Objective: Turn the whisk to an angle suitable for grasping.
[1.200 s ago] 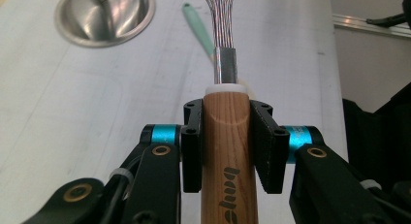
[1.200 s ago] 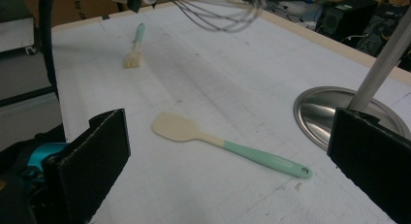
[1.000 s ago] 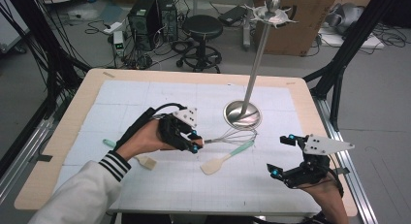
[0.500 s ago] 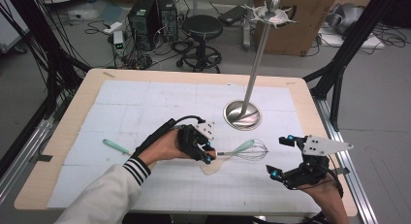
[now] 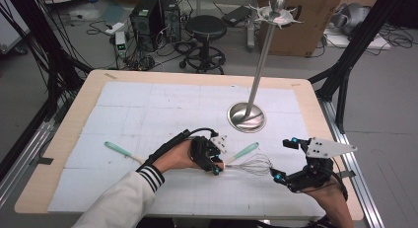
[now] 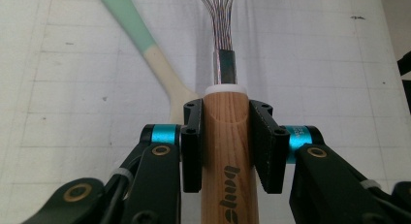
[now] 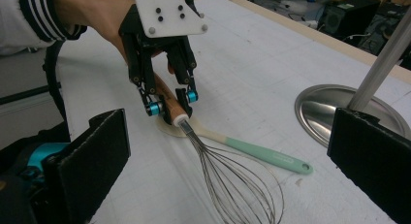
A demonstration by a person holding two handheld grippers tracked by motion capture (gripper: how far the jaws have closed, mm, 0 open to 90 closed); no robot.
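- Where the left gripper [image 5: 215, 165] meets the whisk [image 5: 249, 165], its two black jaws clamp the round wooden handle just behind a white collar, as the left gripper view shows; the pads [image 6: 192, 151] press flat on both sides of the printed wood.
- From the collar a short steel ferrule fans into thin bright wires, forming a balloon-shaped cage that lies low over the white gridded mat [image 5: 148, 114].
- Under the whisk lies a spatula [image 7: 252, 151] with a cream blade and a matte mint-green handle ending in a hanging hole.
- At the mat's left lies a second mint-handled utensil [image 5: 121, 151].
- Behind stands a polished steel rack [image 5: 256, 80]: round dished base, slim pole, hooked crown.
- With the hand knuckles-up, the left gripper slopes down to the right; the right gripper [image 5: 282, 159] hovers near the wire cage, jaws spread and empty.
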